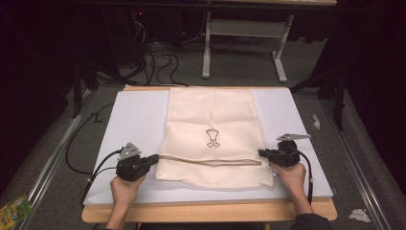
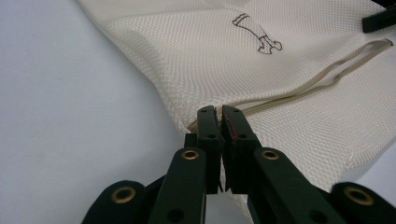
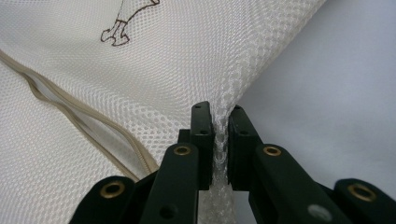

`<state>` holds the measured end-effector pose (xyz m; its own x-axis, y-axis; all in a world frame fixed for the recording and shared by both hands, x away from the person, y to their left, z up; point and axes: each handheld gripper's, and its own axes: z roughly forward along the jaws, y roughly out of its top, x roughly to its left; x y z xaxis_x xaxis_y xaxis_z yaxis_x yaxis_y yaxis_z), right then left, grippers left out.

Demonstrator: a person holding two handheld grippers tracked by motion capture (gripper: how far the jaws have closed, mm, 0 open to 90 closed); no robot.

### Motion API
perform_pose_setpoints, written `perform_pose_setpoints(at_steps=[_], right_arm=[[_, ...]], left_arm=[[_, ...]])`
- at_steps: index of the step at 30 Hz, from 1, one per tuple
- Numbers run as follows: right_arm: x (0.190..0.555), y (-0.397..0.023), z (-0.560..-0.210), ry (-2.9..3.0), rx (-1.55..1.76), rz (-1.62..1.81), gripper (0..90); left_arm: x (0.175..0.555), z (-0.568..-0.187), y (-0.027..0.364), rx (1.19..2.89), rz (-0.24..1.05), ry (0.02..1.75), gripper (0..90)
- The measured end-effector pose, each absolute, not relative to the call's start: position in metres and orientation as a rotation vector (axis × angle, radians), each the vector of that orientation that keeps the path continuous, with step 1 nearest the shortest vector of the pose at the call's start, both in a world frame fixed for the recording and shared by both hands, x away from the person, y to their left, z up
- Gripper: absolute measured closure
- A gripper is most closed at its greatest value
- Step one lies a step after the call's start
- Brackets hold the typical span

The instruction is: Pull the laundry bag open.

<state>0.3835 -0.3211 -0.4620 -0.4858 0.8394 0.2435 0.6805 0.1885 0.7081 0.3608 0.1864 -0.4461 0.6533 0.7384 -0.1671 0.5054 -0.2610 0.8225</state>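
A cream mesh bag (image 1: 210, 120) with a small dark printed figure (image 1: 212, 138) lies flat on the white mat (image 1: 134, 124); its near part is folded along a tan zipper line (image 1: 210, 162). My left gripper (image 1: 154, 159) is shut on the bag's left edge at the zipper end (image 2: 219, 114). My right gripper (image 1: 262, 153) is shut on the bag's right edge, with mesh pinched between its jaws (image 3: 219, 116). The mesh bag (image 2: 261, 60) spreads away from the left jaws, and the zipper (image 3: 79, 116) runs to the left of the right jaws.
The white mat covers a wooden table (image 1: 206, 212). A white table frame (image 1: 244, 43) and dark cables (image 1: 158, 60) stand on the floor beyond. Crumpled paper (image 1: 359, 214) lies at the right, a green packet (image 1: 13, 208) at the left.
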Motion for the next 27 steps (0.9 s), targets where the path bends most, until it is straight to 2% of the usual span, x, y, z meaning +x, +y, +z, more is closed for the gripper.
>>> perform_pose_setpoints(at_steps=[18,27], right_arm=[[0.3834,-0.3174,-0.465,2.284,1.469,1.097,72.3],[0.3814,-0.3182,-0.4642,2.266,1.481,1.084,59.6]], left_arm=[[0.3608,-0.4519,0.1849,1.95,0.322,0.984,85.6],[0.3582,-0.4513,0.1844,1.95,0.342,0.972,83.5]])
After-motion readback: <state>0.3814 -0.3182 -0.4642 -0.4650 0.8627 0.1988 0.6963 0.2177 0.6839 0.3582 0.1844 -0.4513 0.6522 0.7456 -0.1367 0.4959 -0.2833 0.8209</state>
